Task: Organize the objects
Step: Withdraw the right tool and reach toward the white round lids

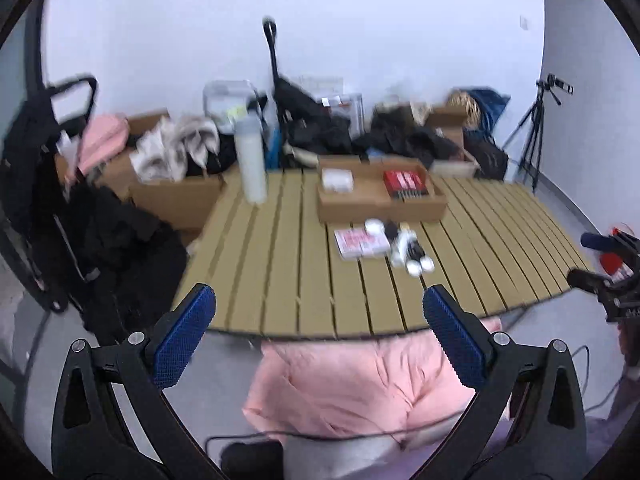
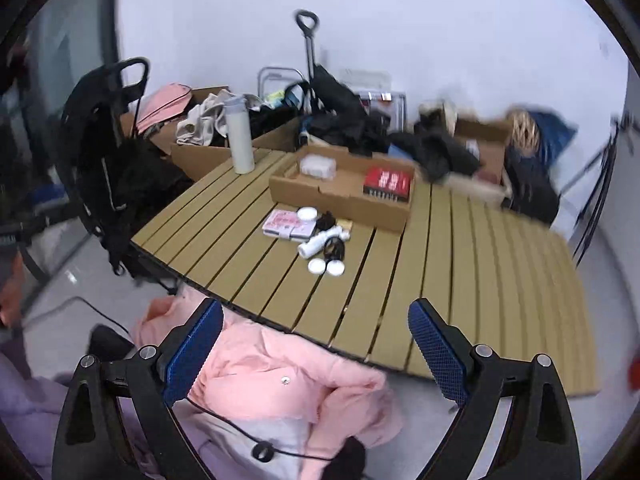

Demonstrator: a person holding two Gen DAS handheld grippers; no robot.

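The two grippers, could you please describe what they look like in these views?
The left gripper and right gripper look alike: each has two black plastic arms with triangular cut-outs and silver bolt heads at the joints. The fingers carry long blue pads with a fine knurled texture, the same on the right. No markings or sleeves show.

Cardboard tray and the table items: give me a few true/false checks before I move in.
1. The red box lies inside the cardboard tray. True.
2. The white bottle lies on its side. False: it stands upright.
3. The right gripper holds a round white lid. False: it is open and empty.
4. The pink-patterned box is on the slatted table, outside the tray. True.
5. The left gripper is open. True.
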